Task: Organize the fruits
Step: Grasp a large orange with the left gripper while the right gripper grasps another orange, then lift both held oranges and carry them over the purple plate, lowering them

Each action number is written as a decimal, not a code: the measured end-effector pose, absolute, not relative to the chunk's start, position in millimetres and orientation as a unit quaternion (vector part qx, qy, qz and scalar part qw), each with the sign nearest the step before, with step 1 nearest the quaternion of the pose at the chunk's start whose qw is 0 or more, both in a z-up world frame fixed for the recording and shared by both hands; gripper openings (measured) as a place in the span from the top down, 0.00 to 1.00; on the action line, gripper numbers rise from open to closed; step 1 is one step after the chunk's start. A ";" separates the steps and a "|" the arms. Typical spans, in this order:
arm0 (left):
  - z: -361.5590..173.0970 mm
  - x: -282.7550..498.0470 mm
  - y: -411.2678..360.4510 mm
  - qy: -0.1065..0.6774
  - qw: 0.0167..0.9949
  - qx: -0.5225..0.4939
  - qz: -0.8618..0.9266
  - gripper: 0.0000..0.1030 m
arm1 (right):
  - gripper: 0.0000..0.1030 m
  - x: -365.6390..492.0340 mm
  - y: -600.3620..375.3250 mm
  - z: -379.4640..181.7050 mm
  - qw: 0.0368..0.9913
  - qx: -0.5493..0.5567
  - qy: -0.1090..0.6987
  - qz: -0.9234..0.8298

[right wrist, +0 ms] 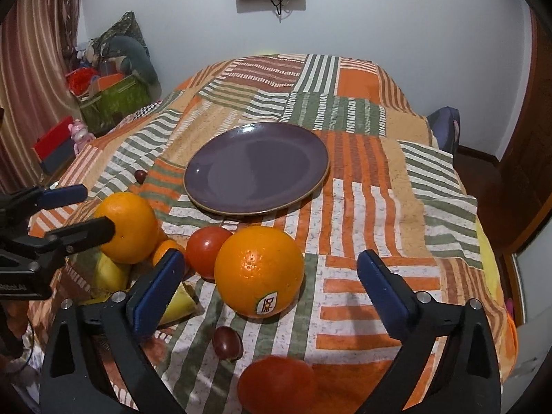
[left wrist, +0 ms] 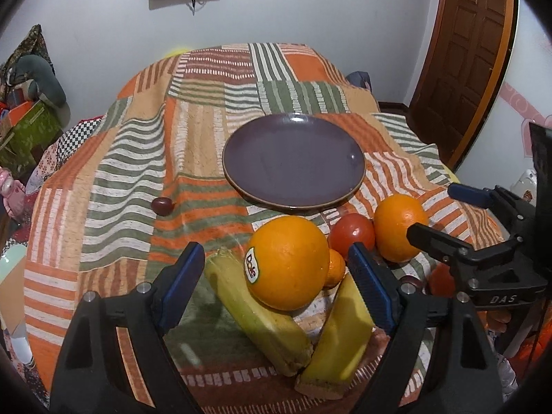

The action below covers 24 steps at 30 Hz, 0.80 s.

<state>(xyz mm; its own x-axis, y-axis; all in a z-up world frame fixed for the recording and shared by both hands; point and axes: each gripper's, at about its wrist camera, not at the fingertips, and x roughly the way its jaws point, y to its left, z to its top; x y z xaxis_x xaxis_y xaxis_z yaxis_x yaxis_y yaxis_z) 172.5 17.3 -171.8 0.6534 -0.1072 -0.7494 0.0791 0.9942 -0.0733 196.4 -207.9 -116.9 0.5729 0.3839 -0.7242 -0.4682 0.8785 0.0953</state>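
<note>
Both of my grippers hang over the near edge of a table under a striped patchwork cloth (right wrist: 379, 207), and nothing is held. My left gripper (left wrist: 276, 283) has its blue-padded fingers spread, with a large Dole-stickered orange (left wrist: 288, 262) and two banana pieces (left wrist: 258, 314) lying on the cloth between them, untouched as far as I can see. My right gripper (right wrist: 272, 286) has its fingers spread wide around a second Dole-stickered orange (right wrist: 258, 270), the pads clear of it on both sides. Closest to me in the right view sit a red tomato (right wrist: 276, 383), blurred at the bottom edge, and a dark grape (right wrist: 226, 342) just beyond it. Between the two oranges I see another tomato (right wrist: 208, 252) and a small tangerine (left wrist: 334, 267), partly hidden. A second grape (left wrist: 162, 206) lies well apart to the left, near the plate. Farthest off, the purple plate (right wrist: 310, 145) holds nothing. I judge the task barely begun: no fruit is on the plate, so every piece is left to move. My count is two oranges, two tomatoes, two grapes, two banana pieces, one tangerine and one plate; there may be more fruit hidden behind the grippers.
</note>
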 end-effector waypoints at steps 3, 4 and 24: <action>-179.7 177.6 16.8 0.423 0.904 -0.020 -0.053 0.17 | 0.00 199.8 -205.3 -117.5 0.883 -0.057 0.397 0.243; -182.0 179.4 17.3 0.424 0.904 -0.021 -0.053 0.17 | 0.00 201.4 -203.3 -119.0 0.882 -0.057 0.399 0.245; -194.0 187.1 13.6 0.438 0.895 -0.038 -0.076 0.43 | 0.37 215.8 -192.4 -146.2 0.850 -0.056 0.451 0.268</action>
